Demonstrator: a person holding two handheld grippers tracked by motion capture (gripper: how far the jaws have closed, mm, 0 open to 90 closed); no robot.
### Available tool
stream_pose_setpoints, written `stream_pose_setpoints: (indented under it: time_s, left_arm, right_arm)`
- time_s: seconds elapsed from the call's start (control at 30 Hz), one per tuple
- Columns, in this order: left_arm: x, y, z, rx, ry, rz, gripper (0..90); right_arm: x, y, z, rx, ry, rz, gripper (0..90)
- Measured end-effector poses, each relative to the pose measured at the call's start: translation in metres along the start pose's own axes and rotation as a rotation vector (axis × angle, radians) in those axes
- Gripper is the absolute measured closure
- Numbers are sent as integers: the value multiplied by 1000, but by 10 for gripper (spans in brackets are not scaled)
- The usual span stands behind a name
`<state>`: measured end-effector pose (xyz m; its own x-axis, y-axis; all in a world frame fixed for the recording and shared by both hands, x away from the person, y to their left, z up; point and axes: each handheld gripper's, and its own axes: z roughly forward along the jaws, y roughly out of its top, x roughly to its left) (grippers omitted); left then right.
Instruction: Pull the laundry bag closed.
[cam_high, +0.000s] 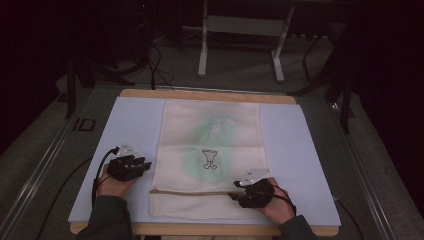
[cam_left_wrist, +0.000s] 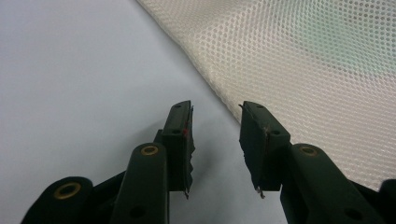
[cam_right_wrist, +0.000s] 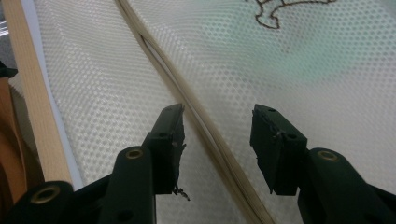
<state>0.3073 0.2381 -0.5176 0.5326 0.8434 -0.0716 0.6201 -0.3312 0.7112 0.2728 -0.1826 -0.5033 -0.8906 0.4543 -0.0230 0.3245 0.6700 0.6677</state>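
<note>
Right claw (cam_right_wrist: 217, 122) agape astride mesh bag (cam_right_wrist: 299, 70) zipper (cam_right_wrist: 205, 126), left claw (cam_left_wrist: 215, 120) at bag's edge

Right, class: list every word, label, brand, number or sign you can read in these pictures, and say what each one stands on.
None: no word, number or brand can be read.
Mesh bag: a dark outlined emblem over a pale green patch, a drawing with no letters.
Floor left of the table: a small dark rectangular mark, too small and blurred to read.
Left claw and right claw: no lettering on them.
</note>
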Motion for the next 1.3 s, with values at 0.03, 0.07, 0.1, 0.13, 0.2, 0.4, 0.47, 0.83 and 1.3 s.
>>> stream_pose_setpoints:
  time_s: [0.03,0.07,0.1,0.13,0.2,0.4,0.47,0.83,1.3]
  left_arm:
    - [0,0,0,3,0,3,635]
    - [0,0,0,2,-2,3,635]
    - [0,0,0,1,-3,3,635]
    - [0,0,0,1,-5,5,635]
    - [0,0,0,2,-8,6,634]
    - [0,0,-1,-5,-7,7,637]
    - [0,0,-1,-6,-8,3,638]
    - [-4,1,-4,-26,-32,27,653]
    - [-6,1,-6,-21,-61,43,704]
  right_arm:
    - [1,3,2,-1,5,-10,544]
    - [2,4,3,2,6,-10,544]
    - [2,6,4,2,8,-17,544]
    - [3,7,4,3,7,-22,543]
    - [3,8,5,3,10,-23,544]
    - [4,15,7,2,15,-38,538]
    - [5,17,8,-2,16,-43,538]
    - [13,35,20,1,44,-91,537]
    - [21,52,33,-7,74,-122,536]
